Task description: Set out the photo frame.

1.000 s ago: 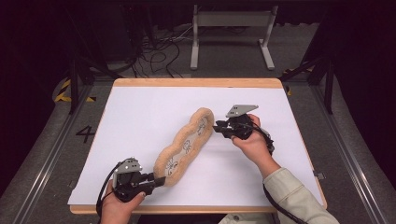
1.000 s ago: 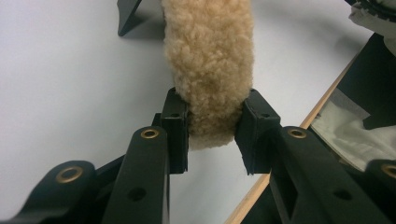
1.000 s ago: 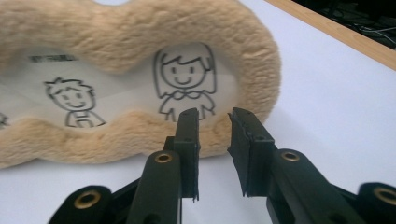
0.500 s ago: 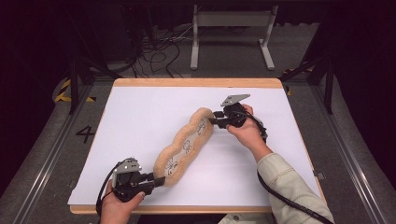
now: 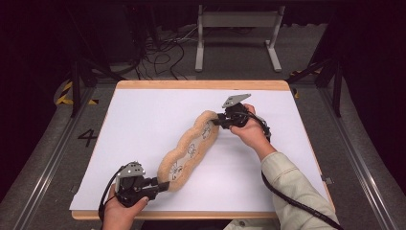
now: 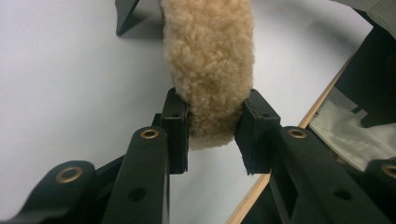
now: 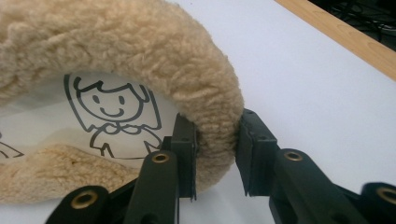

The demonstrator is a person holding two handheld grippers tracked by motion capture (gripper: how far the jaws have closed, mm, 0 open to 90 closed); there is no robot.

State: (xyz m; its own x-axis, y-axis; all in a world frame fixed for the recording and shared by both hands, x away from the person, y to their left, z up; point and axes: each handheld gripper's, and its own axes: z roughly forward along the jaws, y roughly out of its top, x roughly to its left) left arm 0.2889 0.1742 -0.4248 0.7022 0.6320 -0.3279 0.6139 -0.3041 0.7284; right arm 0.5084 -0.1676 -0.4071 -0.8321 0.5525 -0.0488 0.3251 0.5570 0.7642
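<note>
— What has the left gripper [image 5: 162, 185] got?
— Its jaws are clamped on the near end of a fluffy tan pouch [image 5: 190, 150] lying diagonally on the white table [image 5: 143, 124].
— Any writing?
— Only cartoon figures [image 7: 114, 114] on its pale panel; no words. The floor [image 5: 67, 143] reads "4" [image 5: 87, 137].
— And the right gripper [image 5: 219, 120]?
— Pinching the far end's furry rim.

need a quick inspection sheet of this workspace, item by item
surface: white sheet over a wooden-edged table
job's things: long tan fleece pouch with a clear cartoon-printed window, lying diagonally, held at both ends
clutter: nothing seen on the sheet
grippers: left gripper shut on the near end; right gripper shut on the far end; fingers pinch the fleece rim
cables: black cable trails along the right sleeve; loose cables on the floor beyond
surroundings: dark room, grey metal frame, number 4 on the floor
</note>
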